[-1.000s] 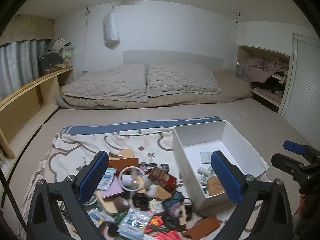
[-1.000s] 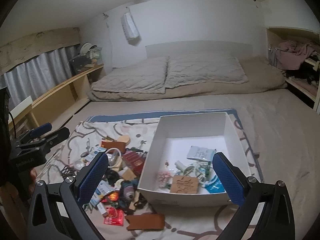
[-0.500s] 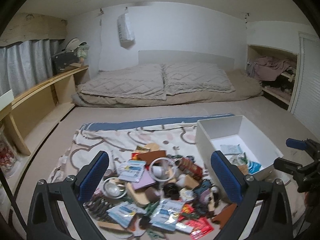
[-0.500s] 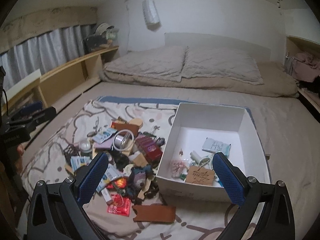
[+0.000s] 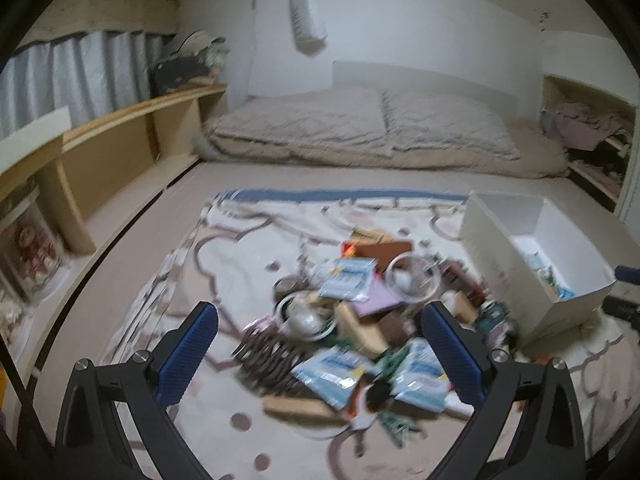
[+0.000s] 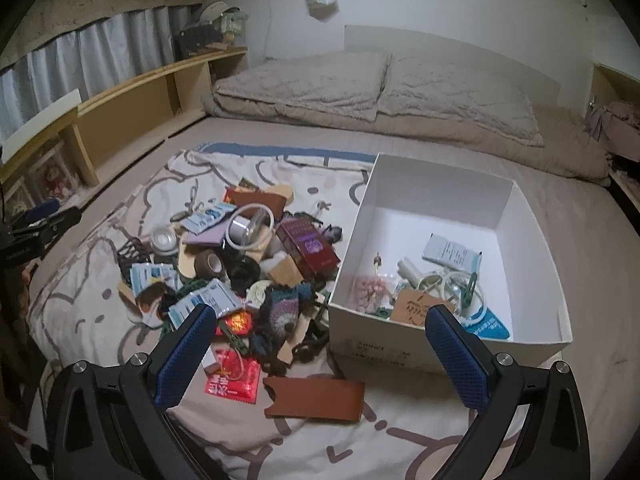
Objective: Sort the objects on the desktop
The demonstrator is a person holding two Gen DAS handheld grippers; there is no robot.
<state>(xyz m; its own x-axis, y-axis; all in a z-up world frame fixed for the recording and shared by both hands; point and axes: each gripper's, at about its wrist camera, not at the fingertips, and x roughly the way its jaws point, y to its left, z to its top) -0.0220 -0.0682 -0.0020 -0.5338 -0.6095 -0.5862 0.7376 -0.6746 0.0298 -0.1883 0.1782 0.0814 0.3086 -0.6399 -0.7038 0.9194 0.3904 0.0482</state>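
Observation:
A heap of small objects lies on a patterned cloth: blue-white sachets, a tape roll, a dark red box, a clear ring, a brown leather sleeve. To its right stands a white box holding a few items. My right gripper hangs open above the near edge of the heap and the box's front corner, holding nothing. In the blurred left wrist view the heap sits ahead of my open, empty left gripper, with the white box at the right.
The cloth lies on a beige mattress with two pillows at the far end. A wooden shelf unit runs along the left under grey curtains. A shelf with clothes stands at the right.
Both views have swung leftward and dipped toward the heap, so the pile sits more central and closer. The left wrist view is motion-blurred. Both grippers stay open and empty.

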